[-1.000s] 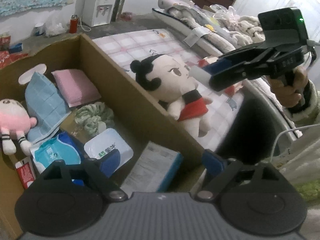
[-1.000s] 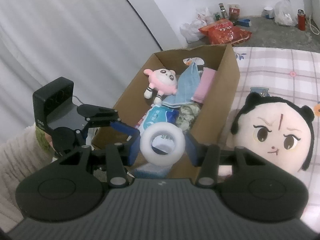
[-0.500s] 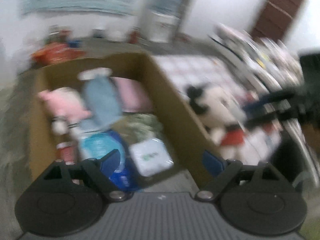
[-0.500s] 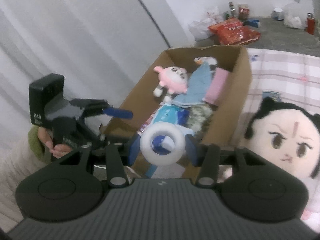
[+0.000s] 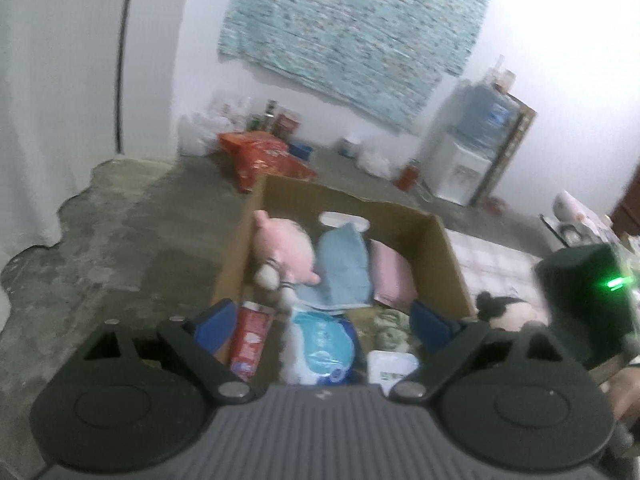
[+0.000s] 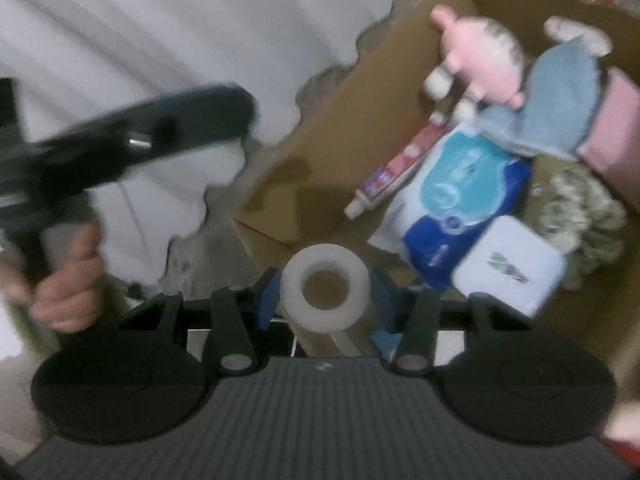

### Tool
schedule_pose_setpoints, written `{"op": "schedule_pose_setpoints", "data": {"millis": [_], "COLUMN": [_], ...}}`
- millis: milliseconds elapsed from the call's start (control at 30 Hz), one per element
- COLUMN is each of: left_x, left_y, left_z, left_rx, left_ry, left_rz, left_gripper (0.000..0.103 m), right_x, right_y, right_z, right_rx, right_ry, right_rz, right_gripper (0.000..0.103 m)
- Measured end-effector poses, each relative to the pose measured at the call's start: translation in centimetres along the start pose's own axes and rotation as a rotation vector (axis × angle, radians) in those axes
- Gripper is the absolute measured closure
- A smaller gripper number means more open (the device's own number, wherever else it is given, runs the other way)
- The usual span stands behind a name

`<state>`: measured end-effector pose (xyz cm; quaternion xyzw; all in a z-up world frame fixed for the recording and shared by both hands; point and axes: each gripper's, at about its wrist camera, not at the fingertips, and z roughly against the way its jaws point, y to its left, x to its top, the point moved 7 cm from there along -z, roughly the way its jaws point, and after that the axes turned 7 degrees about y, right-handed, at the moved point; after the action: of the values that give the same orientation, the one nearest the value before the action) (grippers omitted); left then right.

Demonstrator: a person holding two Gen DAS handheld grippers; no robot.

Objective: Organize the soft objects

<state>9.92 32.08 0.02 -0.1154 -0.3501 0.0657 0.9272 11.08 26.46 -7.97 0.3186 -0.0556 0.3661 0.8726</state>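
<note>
A cardboard box (image 5: 440, 240) (image 6: 328, 136) holds a pink plush toy (image 5: 286, 250) (image 6: 480, 60), a blue cloth (image 5: 344, 268) (image 6: 560, 100), a pink cloth (image 5: 390, 276), a toothpaste tube (image 5: 250, 338) (image 6: 396, 168), a blue wipes pack (image 5: 320, 350) (image 6: 456, 196), a white case (image 6: 508, 264) and a green scrunchie (image 6: 580, 208). My right gripper (image 6: 325, 288) is shut on a white tape roll (image 6: 325, 282) above the box's near corner. My left gripper (image 5: 320, 322) is open and empty over the box's near end. A black-haired doll (image 5: 504, 312) lies right of the box.
The box stands on a grey concrete floor (image 5: 120, 240) beside a checked mattress (image 5: 492, 260). A red bag (image 5: 260, 156), bottles and a water dispenser (image 5: 468, 160) stand along the far wall. A white curtain (image 6: 120, 20) hangs on the left.
The left gripper has swung left, from facing the doll to facing along the box. The right gripper has moved down and closer over the box's near corner, still holding the tape roll.
</note>
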Motion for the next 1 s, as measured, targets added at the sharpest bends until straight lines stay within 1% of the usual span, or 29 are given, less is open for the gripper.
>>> {"op": "schedule_pose_setpoints", "data": {"millis": [67,133,267,400,500,567,667,767,833,900,967,1000], "left_x": [-0.2,-0.4,-0.8,-1.2,-1.5,-1.5,-1.7,-2.0,-2.4,-3.0,-3.7,-4.1], "left_y": [0.6,1.1,1.8,2.0,1.9,1.8,1.2,0.3,-0.4,-1.3,-2.1,-2.5], "left_z": [0.3,0.5,1.1,1.3,1.5,1.8,2.5,3.3,3.9,4.6,5.2,5.5], "left_rx": [0.029,0.047,0.065,0.072,0.066,0.067,0.080,0.100,0.111,0.121,0.131,0.136], "left_ry": [-0.013,-0.020,-0.035,-0.042,-0.046,-0.053,-0.072,-0.097,-0.116,-0.133,-0.142,-0.142], "left_rz": [0.019,0.033,0.043,0.041,0.049,0.050,0.034,0.010,-0.007,-0.025,-0.041,-0.046], "left_gripper": [0.007,0.007,0.007,0.007,0.007,0.007,0.006,0.003,0.001,0.000,0.000,0.000], "right_x": [0.5,0.8,1.0,0.8,0.7,0.5,-0.2,-2.1,-4.0,-6.2,-8.4,-9.7], "right_y": [0.1,0.1,-0.4,-0.7,-0.7,-0.5,-0.4,0.1,0.6,1.0,1.2,1.3], "right_z": [-2.2,-4.0,-5.7,-5.8,-4.5,-2.6,0.2,3.5,5.5,6.8,7.7,8.2], "right_rx": [-0.009,-0.036,-0.077,-0.092,-0.091,-0.090,-0.084,-0.081,-0.096,-0.123,-0.151,-0.161], "right_ry": [0.043,0.076,0.098,0.090,0.059,0.014,-0.064,-0.177,-0.259,-0.331,-0.383,-0.410], "right_rz": [-0.004,-0.007,-0.016,-0.021,-0.026,-0.022,-0.031,-0.035,-0.036,-0.035,-0.048,-0.064], "right_gripper": [0.055,0.053,0.050,0.049,0.049,0.048,0.043,0.032,0.024,0.019,0.017,0.013]}}
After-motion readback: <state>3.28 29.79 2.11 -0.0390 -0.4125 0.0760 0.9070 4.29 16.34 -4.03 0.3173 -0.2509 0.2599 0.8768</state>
